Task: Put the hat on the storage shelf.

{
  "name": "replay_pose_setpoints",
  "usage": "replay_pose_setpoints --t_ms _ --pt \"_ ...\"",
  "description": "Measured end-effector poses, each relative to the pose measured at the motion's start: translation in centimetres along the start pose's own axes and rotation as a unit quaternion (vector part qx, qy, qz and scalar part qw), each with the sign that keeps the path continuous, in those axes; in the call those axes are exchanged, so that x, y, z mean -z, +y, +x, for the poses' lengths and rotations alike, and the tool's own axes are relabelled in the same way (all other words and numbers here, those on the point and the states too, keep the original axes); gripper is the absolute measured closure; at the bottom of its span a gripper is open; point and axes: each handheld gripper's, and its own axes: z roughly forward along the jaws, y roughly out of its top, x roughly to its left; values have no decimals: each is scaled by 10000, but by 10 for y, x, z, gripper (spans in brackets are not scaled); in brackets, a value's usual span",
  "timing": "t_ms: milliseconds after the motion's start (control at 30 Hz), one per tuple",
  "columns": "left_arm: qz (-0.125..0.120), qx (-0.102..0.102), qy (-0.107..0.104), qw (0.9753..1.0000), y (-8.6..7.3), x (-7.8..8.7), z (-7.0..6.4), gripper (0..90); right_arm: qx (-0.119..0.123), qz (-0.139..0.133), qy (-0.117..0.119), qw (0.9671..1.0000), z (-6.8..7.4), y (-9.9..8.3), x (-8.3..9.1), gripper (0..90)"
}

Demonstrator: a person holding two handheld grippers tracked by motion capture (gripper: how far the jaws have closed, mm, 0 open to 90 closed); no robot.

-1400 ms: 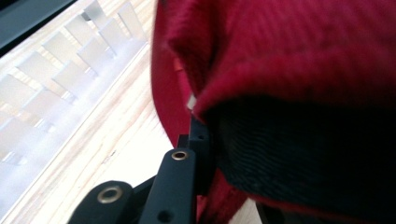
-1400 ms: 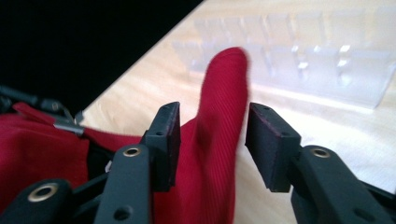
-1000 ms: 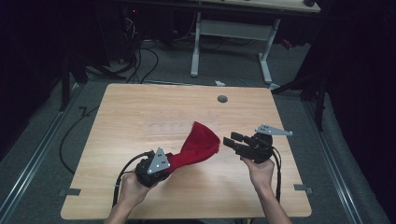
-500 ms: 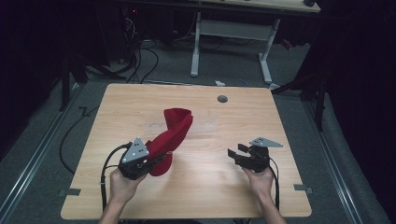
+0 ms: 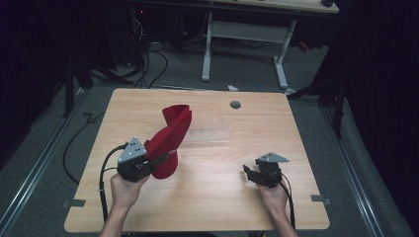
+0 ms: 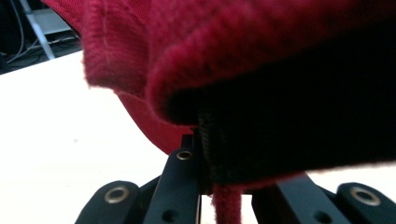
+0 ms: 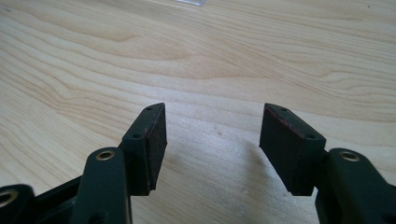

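**Red cloth held up at the left, right claw empty**

The left claw [image 5: 159,159] is clamped on the lower end of a red cloth [image 5: 170,136], which stands up from it in a twisted column over the left half of the table [image 5: 222,197]. In the left gripper view the cloth [image 6: 261,70] is pinched between the closed jaws, a thin strip of it hanging down between them. The cloth's top leans toward the far side, well short of the far edge; its bottom fold hangs just above the wood.

The right claw [image 5: 249,174] sits low near the table's near right part, its jaws spread wide with nothing between them; the right gripper view shows bare wood in the gap [image 7: 212,130]. Open tabletop lies between the two claws and beyond them, up to a small grey round insert [image 5: 235,104] near the far edge.
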Motion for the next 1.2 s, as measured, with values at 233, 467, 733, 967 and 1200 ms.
replay_pose_setpoints --t_ms 233,467,733,967,1200 --pt "-228 101 135 9996 17 2 9 835 -51 109 -111 9999 -2 -5 -2 405" --pt "-325 135 227 9991 32 -3 16 835 38 136 -158 9998 -1 -4 -3 378" --pt "-442 -43 292 9986 49 -15 18 834 9 143 -185 9997 0 -5 -2 370" --pt "-470 -171 468 9976 59 -26 27 835 3 142 -181 9997 0 -5 -2 369" --pt "-585 -254 664 9957 62 -37 40 835 3 142 -181 9997 0 -5 -2 369"
